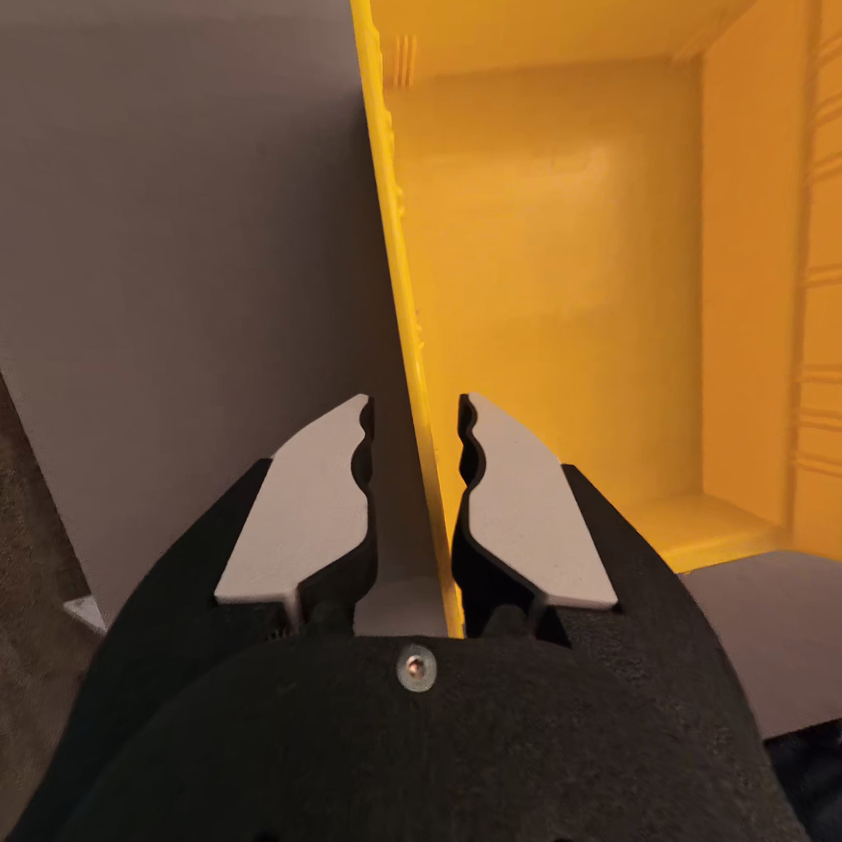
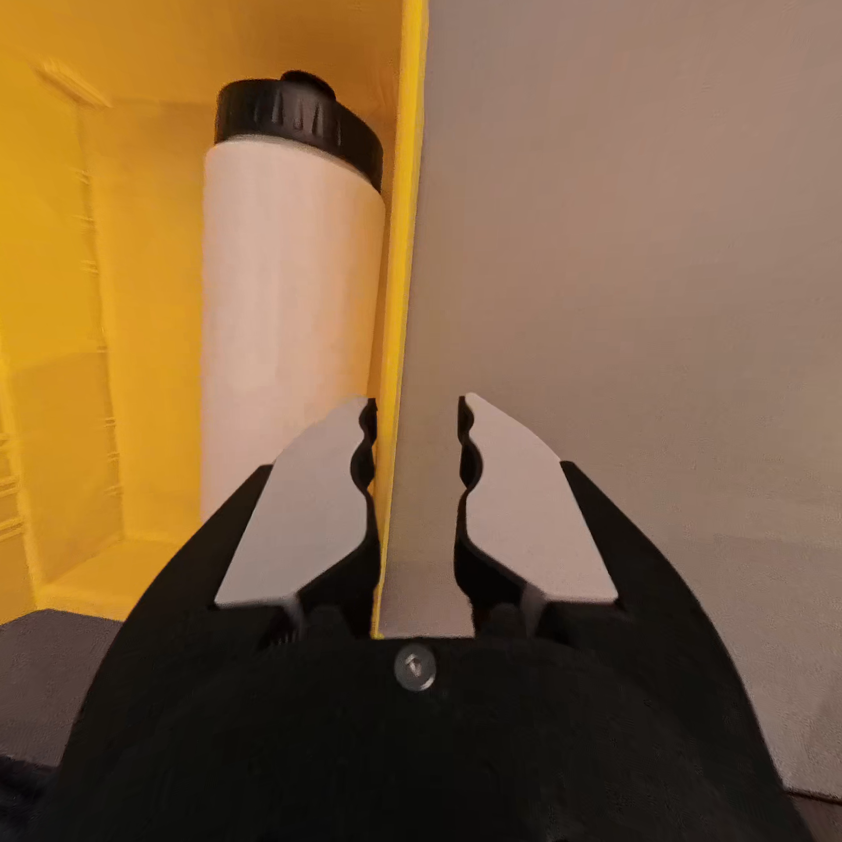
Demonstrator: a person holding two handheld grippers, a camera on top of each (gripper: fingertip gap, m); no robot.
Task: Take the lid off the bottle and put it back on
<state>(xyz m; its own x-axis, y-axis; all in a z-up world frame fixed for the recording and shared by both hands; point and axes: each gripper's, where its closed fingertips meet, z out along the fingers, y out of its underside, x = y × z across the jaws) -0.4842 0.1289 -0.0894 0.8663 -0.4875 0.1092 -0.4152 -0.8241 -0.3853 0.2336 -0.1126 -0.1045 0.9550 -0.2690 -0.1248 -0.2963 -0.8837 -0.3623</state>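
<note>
The left gripper (image 1: 415,405) hung parted and empty astride one wall of a yellow bin (image 1: 546,273), bare inside from that side. The right gripper (image 2: 417,405) straddled the opposite wall, likewise released. Within lay the white bottle (image 2: 291,296), black lid (image 2: 296,118) on — apparently no unscrewing yet begun.
</note>
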